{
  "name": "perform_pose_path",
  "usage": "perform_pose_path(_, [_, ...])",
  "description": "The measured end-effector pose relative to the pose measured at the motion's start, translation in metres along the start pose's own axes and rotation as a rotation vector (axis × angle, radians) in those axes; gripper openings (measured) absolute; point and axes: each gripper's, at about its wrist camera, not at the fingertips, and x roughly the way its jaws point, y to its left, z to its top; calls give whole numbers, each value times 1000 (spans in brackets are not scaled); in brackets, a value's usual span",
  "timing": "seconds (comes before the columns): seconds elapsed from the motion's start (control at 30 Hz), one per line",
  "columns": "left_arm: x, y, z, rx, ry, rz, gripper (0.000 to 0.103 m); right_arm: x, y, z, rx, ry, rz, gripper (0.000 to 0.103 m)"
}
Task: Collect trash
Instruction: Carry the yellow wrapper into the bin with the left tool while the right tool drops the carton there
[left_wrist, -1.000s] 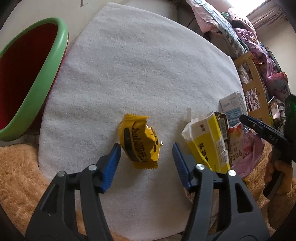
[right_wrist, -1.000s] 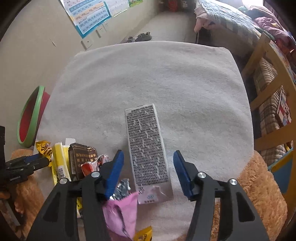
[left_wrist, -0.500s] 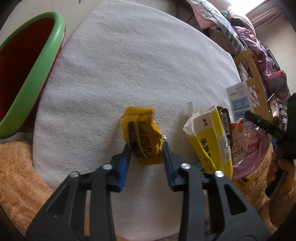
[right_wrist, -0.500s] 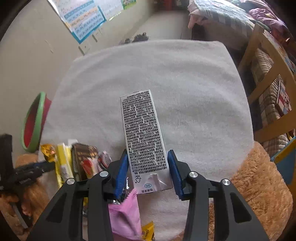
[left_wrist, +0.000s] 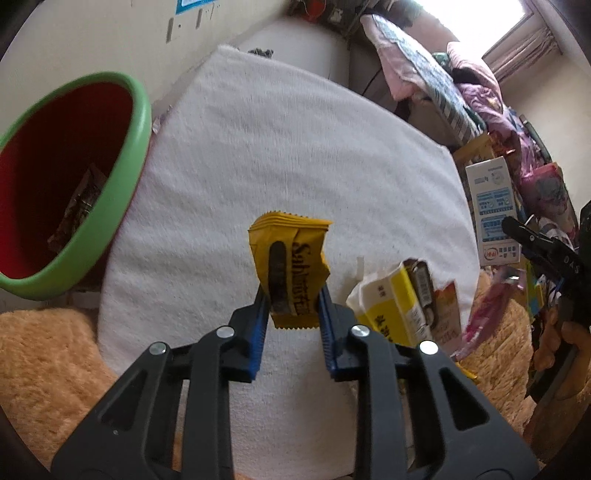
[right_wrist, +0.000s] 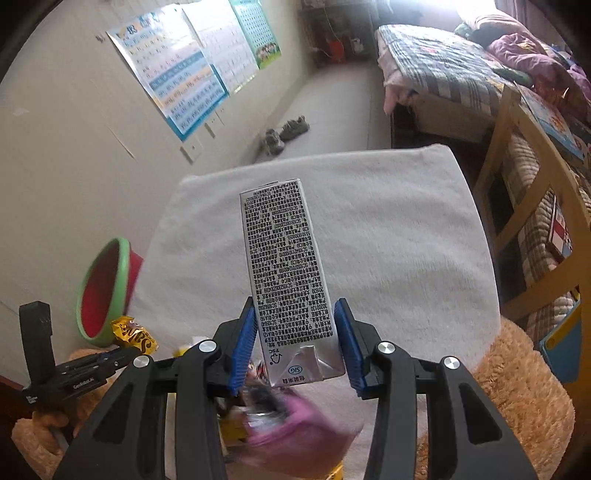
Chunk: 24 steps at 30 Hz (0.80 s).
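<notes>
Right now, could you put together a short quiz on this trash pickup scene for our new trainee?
1. What does the left gripper hold?
2. True or false: the right gripper is clamped on a printed carton.
3. The green-rimmed bin is: A) holding at least one wrapper, B) tipped upside down, C) covered by a lid.

Key: 1. A yellow snack wrapper, lifted off the white towel. 2. True. 3. A.
</notes>
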Motion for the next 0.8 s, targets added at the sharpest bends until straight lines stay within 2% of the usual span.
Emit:
perform_pose_path(0.13, [-12,2,3,-10,-32,-6,25,-4,11,5,-20,-15,21,41])
perform_pose_path(0.37, [-30,-6,10,-2,-88,-5,25,4,37,2,-68,15,75,41])
perform_pose_path(0.8, [-42,10,14,-47,-125,12,25,15,70,-3,-133,55,123,41])
